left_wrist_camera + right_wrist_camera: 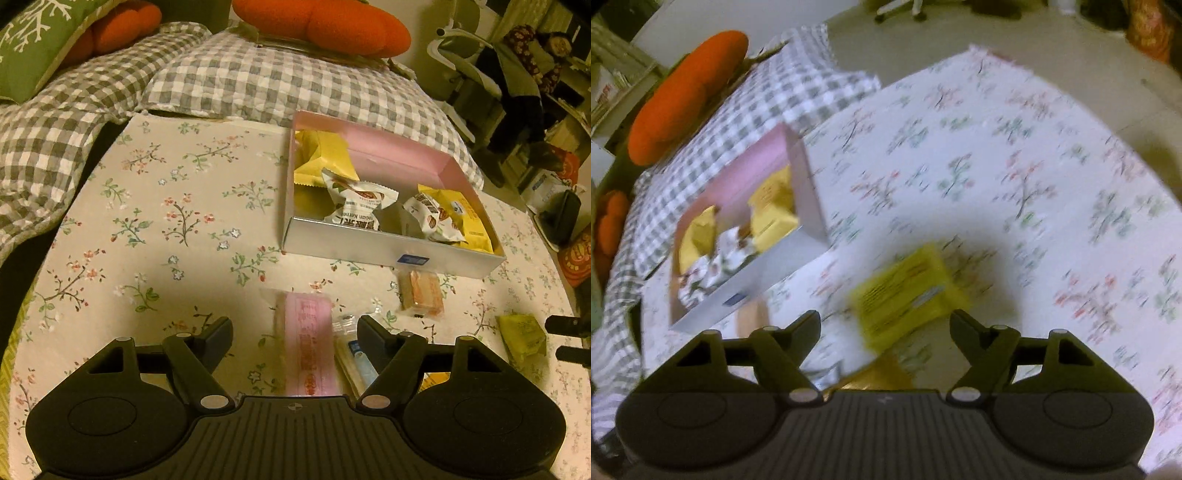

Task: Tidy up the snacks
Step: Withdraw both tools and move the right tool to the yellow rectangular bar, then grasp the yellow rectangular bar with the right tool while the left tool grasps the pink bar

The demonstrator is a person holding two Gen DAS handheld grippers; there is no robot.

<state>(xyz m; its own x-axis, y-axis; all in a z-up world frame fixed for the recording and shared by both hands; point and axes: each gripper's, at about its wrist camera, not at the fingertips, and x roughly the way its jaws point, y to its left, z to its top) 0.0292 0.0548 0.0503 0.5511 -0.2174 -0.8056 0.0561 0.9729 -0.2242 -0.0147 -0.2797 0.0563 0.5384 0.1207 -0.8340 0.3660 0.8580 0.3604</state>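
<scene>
A pink-lined box (399, 254) on the floral cloth holds yellow packets (321, 155) and white nut packets (354, 201). It also shows in the blurred right wrist view (809, 184). My left gripper (295, 332) is open above a long pink snack bar (308, 343) that lies between its fingers. A thin pale packet (360, 363) lies beside the right finger. An orange wafer pack (423, 295) lies in front of the box. My right gripper (884, 328) is open just above a yellow packet (908, 291); that packet (522, 338) and the right gripper's fingertips (565, 325) show at the left view's right edge.
A grey checked quilt (236, 77) with orange cushions (325, 26) lies behind the table. A green pillow (33, 40) is at far left. Chairs and clutter (517, 74) stand at right. An orange-brown packet (875, 376) lies under my right gripper.
</scene>
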